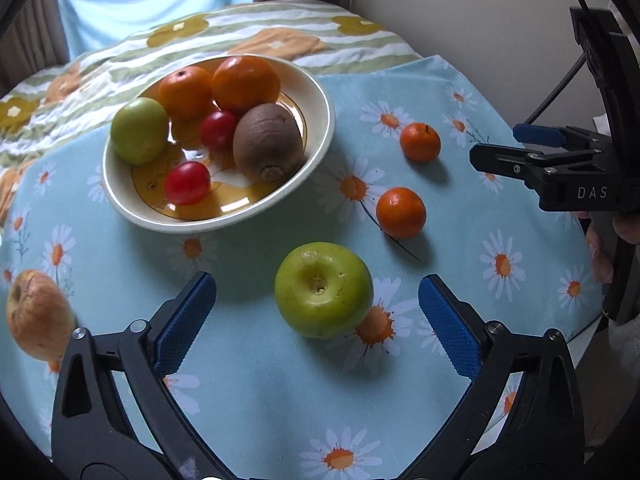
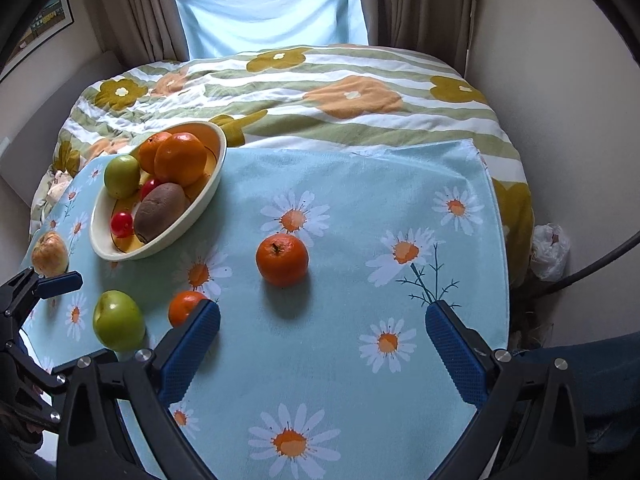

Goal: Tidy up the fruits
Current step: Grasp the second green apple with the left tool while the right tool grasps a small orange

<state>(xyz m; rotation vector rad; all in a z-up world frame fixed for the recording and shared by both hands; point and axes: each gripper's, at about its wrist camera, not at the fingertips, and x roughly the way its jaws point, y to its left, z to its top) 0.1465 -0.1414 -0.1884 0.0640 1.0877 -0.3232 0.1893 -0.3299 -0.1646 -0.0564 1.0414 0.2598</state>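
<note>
A cream bowl holds two oranges, a small green fruit, a kiwi and two red tomatoes. On the daisy cloth lie a green apple, two mandarins and a brownish apple. My left gripper is open and empty, its jaws on either side of the green apple and a little short of it. My right gripper is open and empty, just short of the nearer mandarin. It also shows in the left wrist view.
The blue daisy cloth lies over a flowered, striped bedspread. Curtains and a window stand behind. A wall runs along the right, with a white plastic bag on the floor beside the bed.
</note>
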